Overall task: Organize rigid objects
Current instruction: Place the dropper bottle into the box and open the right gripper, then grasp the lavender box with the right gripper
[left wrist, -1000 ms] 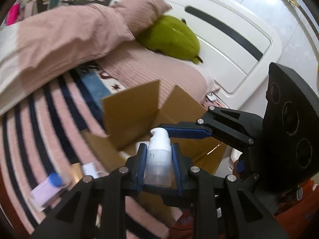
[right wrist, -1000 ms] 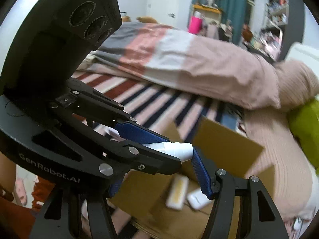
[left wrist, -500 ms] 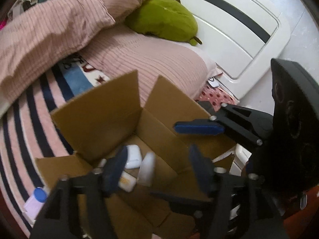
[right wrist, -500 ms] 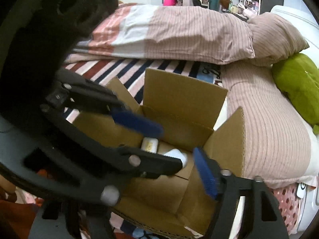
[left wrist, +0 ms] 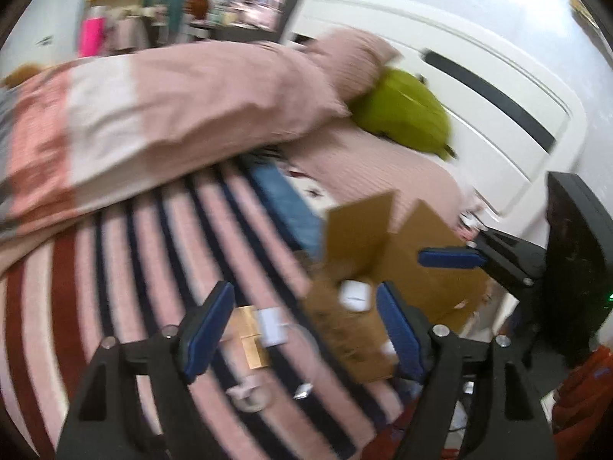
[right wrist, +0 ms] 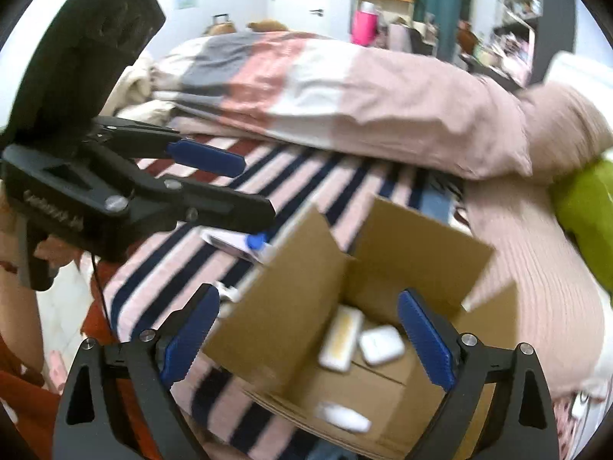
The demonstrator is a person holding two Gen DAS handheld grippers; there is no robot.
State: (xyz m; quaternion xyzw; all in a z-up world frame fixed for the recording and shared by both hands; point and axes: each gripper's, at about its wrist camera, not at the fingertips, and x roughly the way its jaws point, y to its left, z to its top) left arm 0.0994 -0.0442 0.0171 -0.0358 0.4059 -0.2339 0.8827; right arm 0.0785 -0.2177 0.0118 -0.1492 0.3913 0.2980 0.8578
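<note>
An open cardboard box (right wrist: 306, 299) stands on the striped bed; it also shows in the left wrist view (left wrist: 421, 268). Inside lie a white case (right wrist: 381, 345), a flat yellow-and-white item (right wrist: 341, 341) and the white bottle (right wrist: 345, 418). My left gripper (left wrist: 306, 322) is open and empty, over the bedspread left of the box; it shows in the right wrist view (right wrist: 230, 188). My right gripper (right wrist: 310, 337) is open and empty above the box; one of its fingers (left wrist: 450, 258) shows in the left wrist view. A gold box (left wrist: 251, 335) and a small white item (left wrist: 272, 326) lie between my left fingers.
A blue-capped tube on a white packet (right wrist: 245, 245) lies on the bedspread left of the box. A folded pink duvet (left wrist: 172, 115), a pillow and a green plush (left wrist: 402, 115) lie behind. The white headboard (left wrist: 479, 88) is at the right.
My left gripper opened and dropped the white bottle into the box, then swung left and away over the bedspread. My right gripper stays open above the box.
</note>
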